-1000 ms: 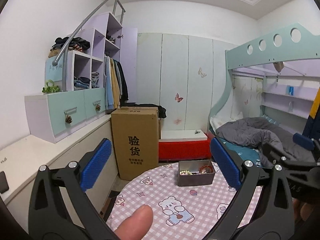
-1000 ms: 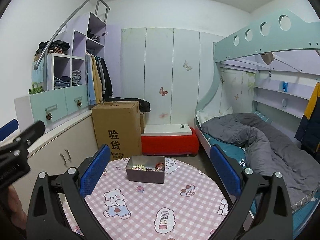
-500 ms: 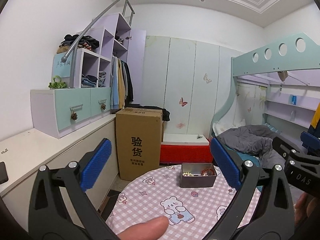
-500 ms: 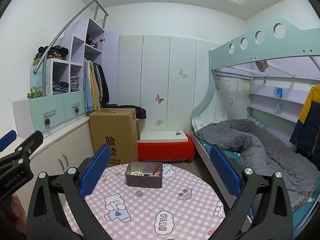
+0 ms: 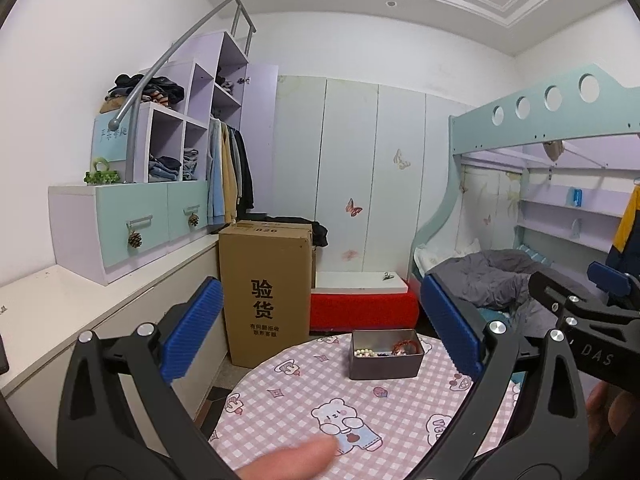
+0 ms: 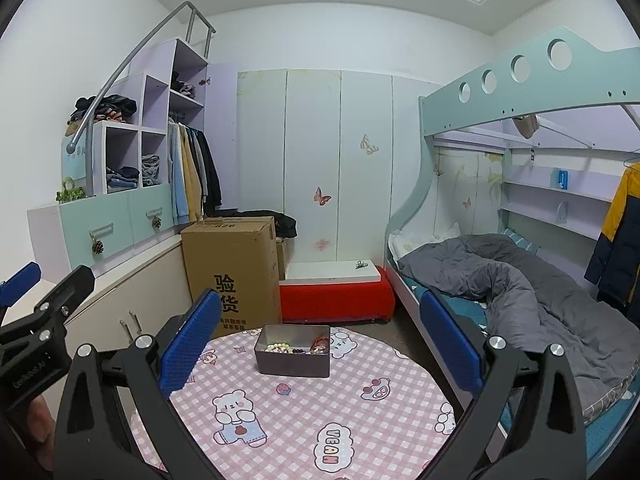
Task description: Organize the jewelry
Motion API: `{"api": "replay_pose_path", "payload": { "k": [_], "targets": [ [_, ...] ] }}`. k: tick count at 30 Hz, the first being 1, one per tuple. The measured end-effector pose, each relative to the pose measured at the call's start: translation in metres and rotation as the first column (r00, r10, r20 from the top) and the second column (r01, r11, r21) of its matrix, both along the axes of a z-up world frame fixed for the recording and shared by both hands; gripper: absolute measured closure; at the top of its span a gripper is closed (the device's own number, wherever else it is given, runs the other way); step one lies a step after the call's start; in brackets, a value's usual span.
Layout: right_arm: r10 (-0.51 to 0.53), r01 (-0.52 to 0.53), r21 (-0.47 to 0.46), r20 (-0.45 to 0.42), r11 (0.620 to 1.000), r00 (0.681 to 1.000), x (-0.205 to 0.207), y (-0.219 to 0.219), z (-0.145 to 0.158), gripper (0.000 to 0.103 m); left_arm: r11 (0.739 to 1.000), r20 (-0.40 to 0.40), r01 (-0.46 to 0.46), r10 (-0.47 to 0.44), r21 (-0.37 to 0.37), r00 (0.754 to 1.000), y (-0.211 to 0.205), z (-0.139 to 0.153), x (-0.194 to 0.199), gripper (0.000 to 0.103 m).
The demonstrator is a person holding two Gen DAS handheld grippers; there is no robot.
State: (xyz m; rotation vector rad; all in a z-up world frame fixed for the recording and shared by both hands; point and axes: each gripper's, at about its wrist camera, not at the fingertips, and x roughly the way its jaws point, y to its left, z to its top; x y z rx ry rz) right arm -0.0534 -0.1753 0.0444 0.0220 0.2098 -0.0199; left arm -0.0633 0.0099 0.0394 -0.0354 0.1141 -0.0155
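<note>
A small dark metal box [image 5: 385, 354] with beaded jewelry in it, white beads and a reddish bracelet, stands at the far side of a round table with a pink checked bear cloth [image 5: 304, 396]. The box also shows in the right wrist view [image 6: 293, 349]. My left gripper [image 5: 320, 332] is open and empty, held above the table short of the box. My right gripper [image 6: 320, 332] is open and empty, also above the table and short of the box. Each gripper shows at the edge of the other's view. A fingertip [image 5: 288, 460] lies at the bottom of the left wrist view.
A tall cardboard carton [image 5: 266, 292] stands on the floor beyond the table, with a red bench [image 5: 362, 304] beside it. A bunk bed with a grey quilt [image 6: 532, 292] is at the right. A cabinet counter [image 5: 60, 312] runs along the left wall.
Both grippers have risen and tipped a little, so the table and box sit lower and smaller in view. Both stay open. The fingertip has slid right in the left wrist view.
</note>
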Motion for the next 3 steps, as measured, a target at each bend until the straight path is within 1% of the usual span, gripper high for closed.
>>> {"api": "replay_pose_path", "payload": {
  "k": [3],
  "targets": [
    [-0.004, 0.004, 0.004, -0.003, 1.000, 1.000, 0.0032, -0.0019, -0.0010, 0.007, 1.000, 0.000, -0.002, 0.002, 0.006, 1.000, -0.0017, -0.0007, 0.0046, 0.006]
  ]
}}
